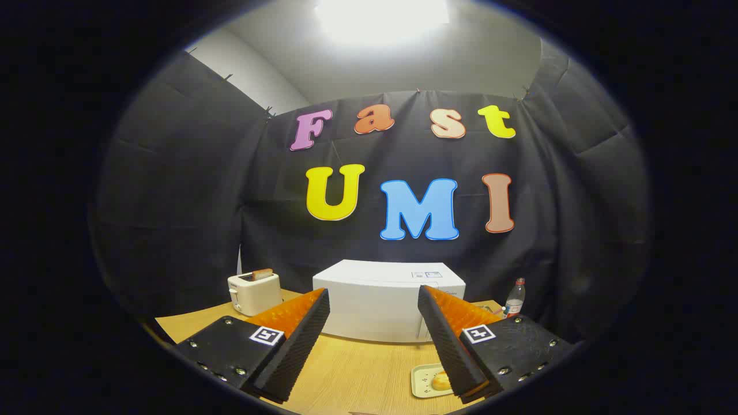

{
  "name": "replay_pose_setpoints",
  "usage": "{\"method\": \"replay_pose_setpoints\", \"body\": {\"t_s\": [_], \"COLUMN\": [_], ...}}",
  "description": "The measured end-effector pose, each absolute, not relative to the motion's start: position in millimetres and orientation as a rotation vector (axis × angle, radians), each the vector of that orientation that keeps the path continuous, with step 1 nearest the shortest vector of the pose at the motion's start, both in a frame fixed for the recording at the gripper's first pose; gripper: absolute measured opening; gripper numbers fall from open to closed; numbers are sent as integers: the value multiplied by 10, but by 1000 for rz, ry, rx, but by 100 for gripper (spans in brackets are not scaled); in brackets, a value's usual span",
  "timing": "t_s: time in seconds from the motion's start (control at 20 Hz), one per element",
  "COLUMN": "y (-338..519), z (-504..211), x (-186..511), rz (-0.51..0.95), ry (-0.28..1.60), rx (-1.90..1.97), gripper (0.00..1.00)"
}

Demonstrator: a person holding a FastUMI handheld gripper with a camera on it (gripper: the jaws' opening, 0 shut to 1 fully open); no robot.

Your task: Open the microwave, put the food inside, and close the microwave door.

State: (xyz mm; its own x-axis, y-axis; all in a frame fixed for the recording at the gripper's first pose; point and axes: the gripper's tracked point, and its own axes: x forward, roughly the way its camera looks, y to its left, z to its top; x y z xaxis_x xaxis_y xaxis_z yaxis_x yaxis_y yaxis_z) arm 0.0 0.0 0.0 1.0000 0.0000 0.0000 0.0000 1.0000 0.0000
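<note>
The boxy white microwave oven [387,300] sat at lower centre of the frame on the pale wooden table [357,374], its door shut and its long axis running left to right across our line of sight. It lay straight ahead of our gripper [373,308], beyond the fingertips and apart from them, its front face showing in the gap between them. The two black ribbed fingers [300,351], backed in orange, were spread wide and held nothing. Nearer to us, at lower right, the food waited: a small golden bun-like piece [441,380] on a pale square tray [421,380], just inside the right finger and partly hidden by it. We could not make out a handle on the door or tell which side its hinge was on. We judged the opening step not yet begun, and that the coming move would call for a straight advance to the front face. Outward from there, a cream toaster [253,293] with a slice in its slot stood left of the oven, and a clear plastic bottle [515,298] with a red cap stood to its right.
</note>
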Motion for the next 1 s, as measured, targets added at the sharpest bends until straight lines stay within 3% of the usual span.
{"method": "replay_pose_setpoints", "body": {"t_s": [1.0], "y": [-57], "z": [-31], "x": [25], "rz": [-12], "ry": [6], "rx": [5], "gripper": [97]}}
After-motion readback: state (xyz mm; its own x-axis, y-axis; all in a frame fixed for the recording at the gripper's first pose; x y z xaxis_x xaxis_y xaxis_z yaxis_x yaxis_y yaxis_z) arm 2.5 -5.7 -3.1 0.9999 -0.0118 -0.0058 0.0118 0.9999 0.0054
